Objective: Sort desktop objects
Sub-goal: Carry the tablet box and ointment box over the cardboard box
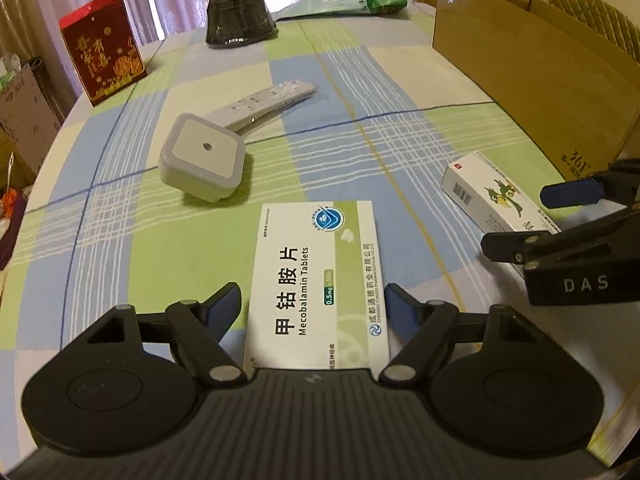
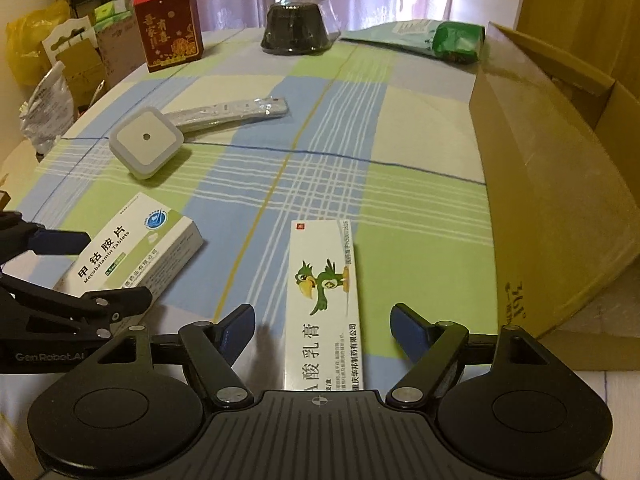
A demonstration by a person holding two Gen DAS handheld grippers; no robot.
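Left gripper (image 1: 314, 308) spread wide, Mecobalamin box (image 1: 318, 288) flat between its fingers, untouched; right gripper (image 2: 322, 330) likewise parted around the parrot ointment box (image 2: 324, 304), both near the front edge of the checked tablecloth (image 2: 400, 152), cardboard box (image 2: 540, 184) along its right edge

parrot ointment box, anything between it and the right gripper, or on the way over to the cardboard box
Nothing visible. The parrot ointment box already lies between the open fingers of the right gripper, flat on the plaid tablecloth. The cloth between it and the cardboard box to its right is bare; only the carton's tall side wall needs clearing.
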